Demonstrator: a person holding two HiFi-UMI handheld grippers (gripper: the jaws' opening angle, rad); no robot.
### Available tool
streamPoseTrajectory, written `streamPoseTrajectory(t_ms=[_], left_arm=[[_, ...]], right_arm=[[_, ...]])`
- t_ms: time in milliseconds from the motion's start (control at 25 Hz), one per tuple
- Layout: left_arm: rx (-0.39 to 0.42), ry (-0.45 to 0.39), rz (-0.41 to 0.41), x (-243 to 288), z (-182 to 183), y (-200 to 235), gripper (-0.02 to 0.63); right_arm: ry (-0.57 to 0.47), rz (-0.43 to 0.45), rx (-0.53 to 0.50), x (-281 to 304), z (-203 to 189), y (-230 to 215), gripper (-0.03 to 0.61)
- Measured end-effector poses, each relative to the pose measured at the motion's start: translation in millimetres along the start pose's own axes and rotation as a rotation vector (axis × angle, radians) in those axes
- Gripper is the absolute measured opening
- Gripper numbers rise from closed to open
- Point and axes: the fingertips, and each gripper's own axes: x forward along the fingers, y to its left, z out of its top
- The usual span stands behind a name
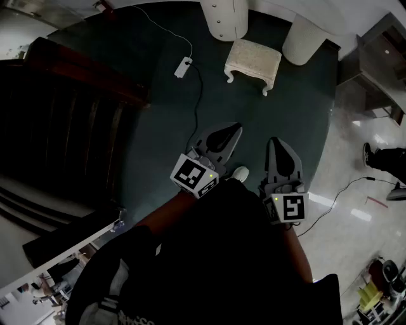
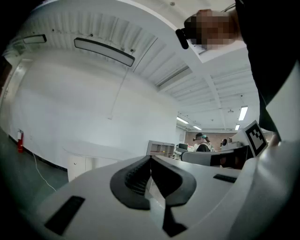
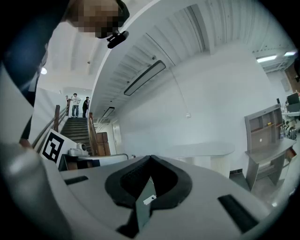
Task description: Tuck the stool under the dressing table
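The task is at its approach step. The stool (image 1: pixel 252 63), a cream upholstered one on short curved legs, stands out on the dark green carpet (image 1: pixel 158 127), well apart from both grippers and at about 12 o'clock from them in the head view. The dressing table (image 1: pixel 224 19) shows only as two white pedestals at the top of that view, at roughly 11 and 1 o'clock from the stool. The stool sits just in front of the gap between them, not yet under the top.

The left gripper (image 1: pixel 236 129) and the right gripper (image 1: pixel 277 145) are held side by side close to the person's body, both aimed toward the stool. In each gripper view the jaws are pressed together with nothing between them — only the room beyond.

A white power strip (image 1: pixel 183 66) lies at 9 o'clock from the stool, its cable (image 1: pixel 196 108) trailing back toward the grippers.

The next move, as I judge it, is to step forward, bring the grippers to the stool's near side and push it straight toward 12 o'clock — keeping it centred so its legs clear both pedestals.
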Motion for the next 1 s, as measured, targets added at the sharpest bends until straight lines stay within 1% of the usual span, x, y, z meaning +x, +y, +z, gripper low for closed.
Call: streamPoseTrajectory(t_ms=[120,240,320,400,520,640,720,880,1000], left_arm=[[0.006,0.004,0.001,-1.7,-2.8,-7.2,0.015],[0.001,0.006,0.009,-1.6,-5.4,-4.5,0.015],[-0.004,0.003,0.027,-0.9,-6.4,4.1,0.015],[-0.012,0.001,0.051,1.0,-8.3,17.5,0.015],[-0.010,-0.002,0.082,9.0,-10.1,42.1,0.015],[-0.005,-0.003,0.087,29.5,-8.6,70.5,0.015],[0.000,0.001,0.087,46.6,-6.8,93.5,0.015],[0.002,0.011,0.101,86.1,-3.6,148.7,0.015],[0.020,0.005,0.087,113.6,13.3,193.3,0.015]], right_arm=[[0.005,-0.006,-0.035,-1.2,-0.3,3.7,0.037],[0.025,-0.042,-0.054,1.4,-2.6,-2.5,0.037],[0.029,-0.050,-0.035,8.2,-5.7,-9.2,0.038],[0.007,-0.041,-0.001,20.3,-7.3,-14.5,0.038],[0.021,-0.065,-0.024,45.4,-15.5,-26.3,0.038],[0.032,-0.112,-0.061,82.0,-17.8,-42.0,0.040],[0.050,-0.145,-0.057,109.3,-20.1,-51.8,0.040],[0.081,-0.162,-0.042,169.5,-25.5,-74.8,0.040],[0.112,-0.173,-0.009,218.1,-19.0,-93.2,0.040]])
